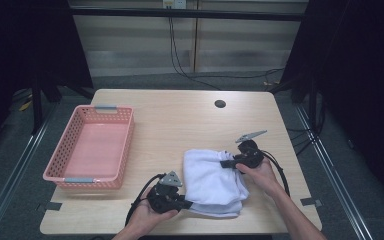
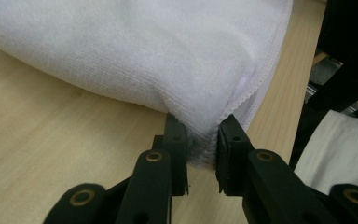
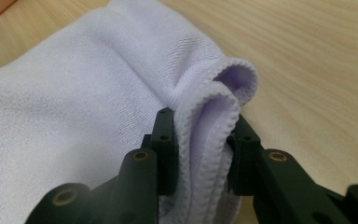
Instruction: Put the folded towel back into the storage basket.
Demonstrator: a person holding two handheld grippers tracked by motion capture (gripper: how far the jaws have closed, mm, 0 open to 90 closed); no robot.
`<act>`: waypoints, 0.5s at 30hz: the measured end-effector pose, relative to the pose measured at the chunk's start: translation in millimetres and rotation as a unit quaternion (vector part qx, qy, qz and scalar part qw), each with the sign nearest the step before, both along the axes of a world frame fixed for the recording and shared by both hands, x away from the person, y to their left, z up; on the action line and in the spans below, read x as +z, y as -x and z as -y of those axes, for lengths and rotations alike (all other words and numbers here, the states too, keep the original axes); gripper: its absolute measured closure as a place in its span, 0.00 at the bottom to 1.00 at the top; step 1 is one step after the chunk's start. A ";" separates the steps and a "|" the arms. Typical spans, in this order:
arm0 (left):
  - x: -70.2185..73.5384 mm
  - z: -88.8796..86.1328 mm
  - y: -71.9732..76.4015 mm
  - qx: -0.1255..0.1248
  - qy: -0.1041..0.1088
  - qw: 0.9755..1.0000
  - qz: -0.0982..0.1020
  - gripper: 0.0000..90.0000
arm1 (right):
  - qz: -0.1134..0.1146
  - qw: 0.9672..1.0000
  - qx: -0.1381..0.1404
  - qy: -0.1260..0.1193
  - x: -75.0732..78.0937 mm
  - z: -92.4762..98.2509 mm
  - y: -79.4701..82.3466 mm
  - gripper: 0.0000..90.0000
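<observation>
A folded white towel (image 1: 212, 182) is lying at the table's (image 1: 180, 125) 5 o'clock area; soft and limp, it is best gripped at hemmed corners. The left gripper (image 1: 186, 204) and right gripper (image 1: 226, 163) are each pinching 1 corner. A pink basket (image 1: 75, 176) is sitting at 9 o'clock, with open tabletop between.

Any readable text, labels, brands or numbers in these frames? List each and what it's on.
None: no readable text on the white towel, pink basket, wooden table or either gripper.
Small fixture on the back wall: too small to tell if it carries text.
</observation>
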State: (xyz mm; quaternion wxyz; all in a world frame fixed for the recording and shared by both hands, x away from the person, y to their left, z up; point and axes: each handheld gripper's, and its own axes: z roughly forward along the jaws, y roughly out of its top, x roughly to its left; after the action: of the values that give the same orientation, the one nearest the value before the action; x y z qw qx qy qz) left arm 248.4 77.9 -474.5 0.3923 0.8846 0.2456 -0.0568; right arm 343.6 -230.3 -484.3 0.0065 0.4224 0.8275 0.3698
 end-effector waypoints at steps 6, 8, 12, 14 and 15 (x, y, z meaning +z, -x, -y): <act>14.4 -5.7 -4.4 0.002 0.019 1.000 0.006 0.86 | 0.009 1.000 0.003 -0.019 12.3 4.2 -4.2 0.77; 17.6 -6.5 -4.6 0.004 0.020 1.000 0.008 0.86 | 0.013 1.000 0.005 -0.018 14.8 4.2 -5.0 0.77; 32.5 -11.3 -10.1 0.002 0.034 0.999 0.017 0.85 | 0.026 0.999 0.007 -0.027 31.3 0.7 -10.2 0.77; 36.9 -12.8 -12.0 0.005 0.040 0.999 0.019 0.86 | 0.033 0.999 0.007 -0.029 37.5 -0.2 -12.9 0.77; 40.6 -13.6 -12.8 0.007 0.035 0.999 0.025 0.86 | 0.035 0.999 0.008 -0.030 39.5 -0.3 -14.1 0.77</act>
State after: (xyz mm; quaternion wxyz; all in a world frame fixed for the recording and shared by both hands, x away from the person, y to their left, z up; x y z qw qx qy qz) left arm 261.3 91.5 -433.9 0.4294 0.8697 0.2402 -0.0402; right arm 357.8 -230.0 -444.9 0.0194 0.4024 0.8189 0.4087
